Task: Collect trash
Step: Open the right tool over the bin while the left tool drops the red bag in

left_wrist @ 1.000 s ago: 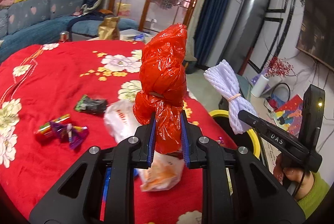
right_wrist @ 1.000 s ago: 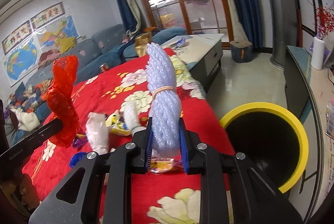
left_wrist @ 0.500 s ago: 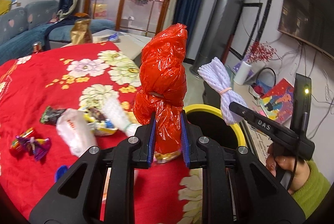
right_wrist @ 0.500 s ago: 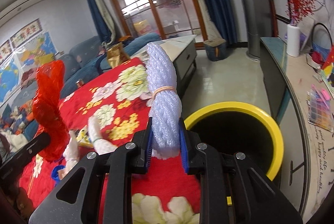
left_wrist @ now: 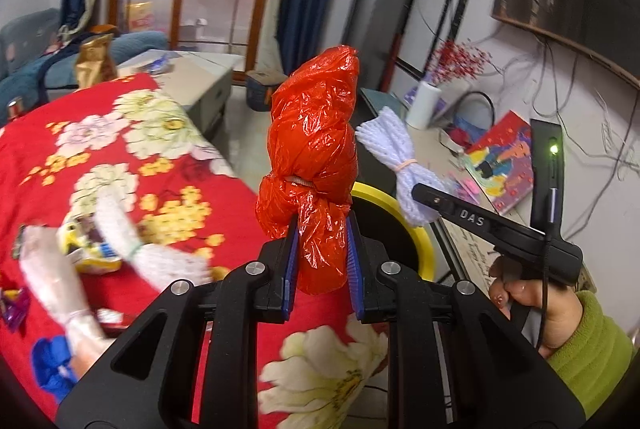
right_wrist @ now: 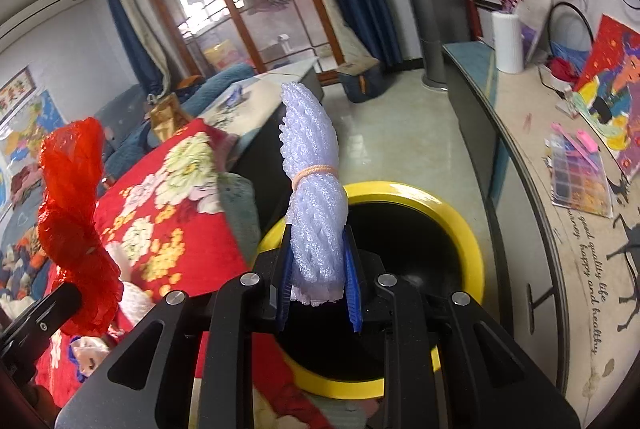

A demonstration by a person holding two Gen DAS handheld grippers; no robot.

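Yellow-rimmed black bin (right_wrist: 420, 221) on floor beside bed edge, mouth up, dark inside; contents cannot tell. Lies ahead of and below both grippers; right one nearer, nearly over mouth.

White foam net roll (right_wrist: 314, 205), rubber-banded, long axis upright, pinched at lower end by right gripper (right_wrist: 318, 279).

Red plastic bag bundle (left_wrist: 316, 173), crinkled, tied at waist, upright, clamped by left gripper (left_wrist: 322, 269), over red floral bedspread (left_wrist: 120, 149), bin beyond it.

More wrappers (left_wrist: 90, 249) on bedspread.
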